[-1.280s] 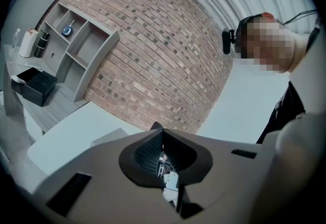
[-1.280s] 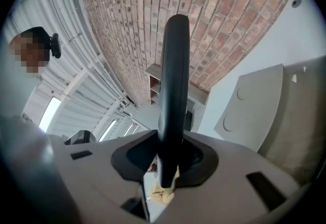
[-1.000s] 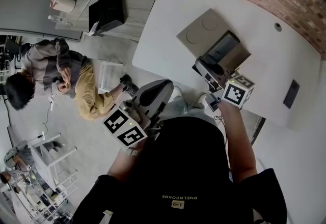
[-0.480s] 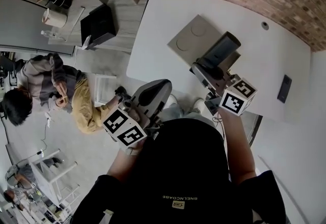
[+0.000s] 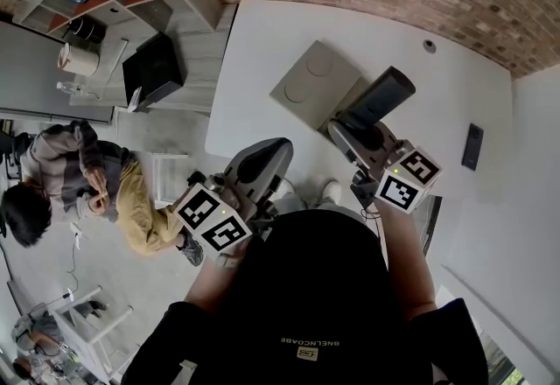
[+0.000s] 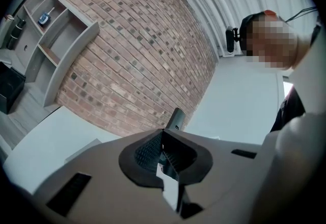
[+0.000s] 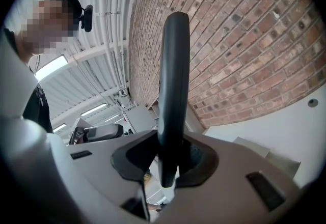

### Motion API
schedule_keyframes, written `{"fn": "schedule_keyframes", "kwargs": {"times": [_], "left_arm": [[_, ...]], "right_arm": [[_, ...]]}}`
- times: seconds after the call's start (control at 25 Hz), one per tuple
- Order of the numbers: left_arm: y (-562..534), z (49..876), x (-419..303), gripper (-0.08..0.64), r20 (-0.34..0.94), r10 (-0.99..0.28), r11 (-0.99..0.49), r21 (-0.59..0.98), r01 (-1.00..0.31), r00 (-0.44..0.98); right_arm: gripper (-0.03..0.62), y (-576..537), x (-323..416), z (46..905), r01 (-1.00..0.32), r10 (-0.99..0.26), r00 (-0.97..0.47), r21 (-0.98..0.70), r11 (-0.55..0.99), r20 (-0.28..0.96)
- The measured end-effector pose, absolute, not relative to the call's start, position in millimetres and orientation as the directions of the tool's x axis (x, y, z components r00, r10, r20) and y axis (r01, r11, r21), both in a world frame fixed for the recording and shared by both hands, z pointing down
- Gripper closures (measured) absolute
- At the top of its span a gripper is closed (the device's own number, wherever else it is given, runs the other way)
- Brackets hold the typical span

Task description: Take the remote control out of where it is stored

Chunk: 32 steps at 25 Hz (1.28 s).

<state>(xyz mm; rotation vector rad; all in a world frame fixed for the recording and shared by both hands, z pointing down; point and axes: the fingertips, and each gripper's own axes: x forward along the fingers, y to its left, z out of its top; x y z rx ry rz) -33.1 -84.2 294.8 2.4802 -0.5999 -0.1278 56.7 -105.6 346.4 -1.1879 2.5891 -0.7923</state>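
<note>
Right gripper point(image 7: 170, 163): jaws pinching the remote point(image 7: 173, 85) at its near end. The pads bear on both sides of the dark, slim body. The remote runs straight out from the jaws, and its rounded far end shows against the brick wall point(image 7: 244, 39).

In the head view, the right gripper point(image 5: 367, 136) is over the near part of the white table point(image 5: 262, 51). The remote point(image 5: 381, 99) points toward 1 o'clock from it. A flat grey board point(image 5: 311, 86) with two round marks lies on the table at 10 o'clock from the remote. Whether the remote touches the board cannot be told. A small dark slab point(image 5: 472, 147) lies on the table at 3 o'clock from the right gripper, well apart.

Left gripper point(image 6: 164, 141): jaws pressed together, nothing between them. In the head view, the left gripper point(image 5: 258, 160) is at the table's near edge, at 8 o'clock from the right gripper and apart from it.
</note>
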Motion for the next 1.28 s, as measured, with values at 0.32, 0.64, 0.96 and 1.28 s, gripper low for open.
{"fn": "schedule_keyframes", "kwargs": {"times": [0.32,0.64,0.96,1.28], "left_arm": [[-94.8,286.8,-15.5,0.554,0.007,-0.394,-0.764,0.553,-0.332,0.919],[-100.0,281.8,6.8,0.554,-0.019,-0.331,-0.8,0.535,-0.27,0.944],[-101.9,280.6,27.8,0.554,-0.029,-0.268,-0.821,0.53,-0.213,0.963],[-101.7,274.8,43.2,0.554,-0.036,-0.208,-0.845,0.511,-0.161,0.978]], "right_arm": [[0.499,-102.3,78.5,318.6,-0.707,-0.796,-0.604,-0.49,0.509,0.045],[0.499,-93.0,102.4,302.2,-0.765,-0.846,-0.532,-0.449,0.462,0.036],[0.499,-81.4,126.3,295.8,-0.819,-0.887,-0.46,-0.407,0.404,0.046],[0.499,-66.4,155.7,281.8,-0.875,-0.936,-0.352,-0.361,0.322,0.019]]}}
